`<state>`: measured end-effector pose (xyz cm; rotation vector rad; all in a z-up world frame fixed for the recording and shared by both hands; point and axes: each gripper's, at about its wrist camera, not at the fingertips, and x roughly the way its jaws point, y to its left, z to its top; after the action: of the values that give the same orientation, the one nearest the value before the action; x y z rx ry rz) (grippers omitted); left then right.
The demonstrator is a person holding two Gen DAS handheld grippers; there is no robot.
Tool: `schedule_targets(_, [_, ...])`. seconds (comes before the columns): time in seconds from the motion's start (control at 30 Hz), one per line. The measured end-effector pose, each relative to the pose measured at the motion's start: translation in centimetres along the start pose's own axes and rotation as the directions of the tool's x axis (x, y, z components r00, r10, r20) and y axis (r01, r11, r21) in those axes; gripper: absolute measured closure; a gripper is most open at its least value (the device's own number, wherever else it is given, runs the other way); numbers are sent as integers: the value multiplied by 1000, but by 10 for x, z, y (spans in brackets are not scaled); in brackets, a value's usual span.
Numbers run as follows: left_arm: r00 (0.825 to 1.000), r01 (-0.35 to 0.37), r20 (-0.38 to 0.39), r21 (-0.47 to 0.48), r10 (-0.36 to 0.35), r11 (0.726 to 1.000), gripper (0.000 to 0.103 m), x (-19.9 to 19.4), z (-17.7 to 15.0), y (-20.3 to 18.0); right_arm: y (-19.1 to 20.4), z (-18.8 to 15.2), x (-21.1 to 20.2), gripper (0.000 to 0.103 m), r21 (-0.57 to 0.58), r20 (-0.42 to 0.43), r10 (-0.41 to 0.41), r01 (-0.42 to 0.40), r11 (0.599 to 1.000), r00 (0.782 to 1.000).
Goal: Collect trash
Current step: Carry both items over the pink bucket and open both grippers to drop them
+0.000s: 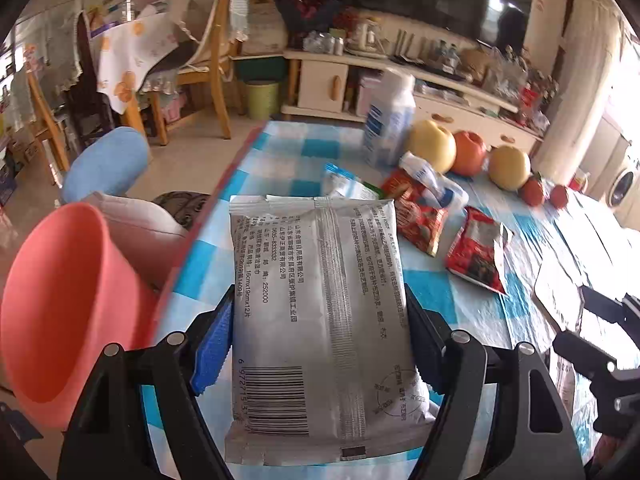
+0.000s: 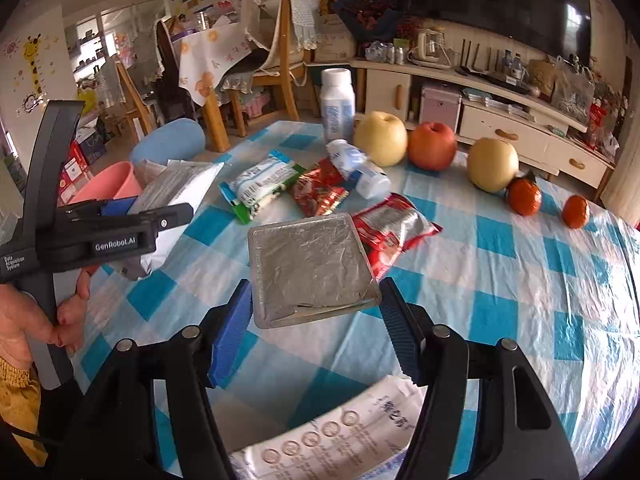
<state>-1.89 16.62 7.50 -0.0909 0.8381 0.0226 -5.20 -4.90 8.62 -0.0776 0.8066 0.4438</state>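
A grey-white packet (image 1: 320, 320) with a barcode and printed text sits between my left gripper's (image 1: 320, 292) blue pads, which press on its two sides. The right wrist view shows this packet (image 2: 176, 188) off the table, close to the pink bin (image 2: 108, 184). That bin (image 1: 60, 300) stands to the left, below the table edge. My right gripper (image 2: 316, 284) is shut on a flat silver foil packet (image 2: 308, 260), held tilted above the checked cloth. Beyond it lie two red wrappers (image 2: 320, 192), a green-and-white wrapper (image 2: 260, 184) and a small bottle (image 2: 360, 168) on its side.
A white bottle (image 2: 338, 100) stands upright at the far table edge, with two pears (image 2: 380, 140), an apple (image 2: 432, 146) and two tangerines (image 2: 524, 196) beside it. A printed white packet (image 2: 340, 440) lies under my right gripper. A blue stool (image 1: 108, 164) and chairs stand left of the table.
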Motion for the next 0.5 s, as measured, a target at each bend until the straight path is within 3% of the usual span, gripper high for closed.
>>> schedule_targets(0.23, [983, -150, 77, -198, 168, 969, 27, -35, 12, 95, 85, 37, 16, 38, -146, 14, 73, -70, 987, 997])
schedule_targets(0.4, [952, -267, 56, -327, 301, 906, 27, -50, 7, 161, 154, 63, 41, 38, -262, 1, 128, -123, 957, 992])
schedule_targets(0.5, [938, -303, 39, -384, 343, 872, 27, -56, 4, 193, 195, 75, 57, 38, -333, -9, 154, -148, 931, 988])
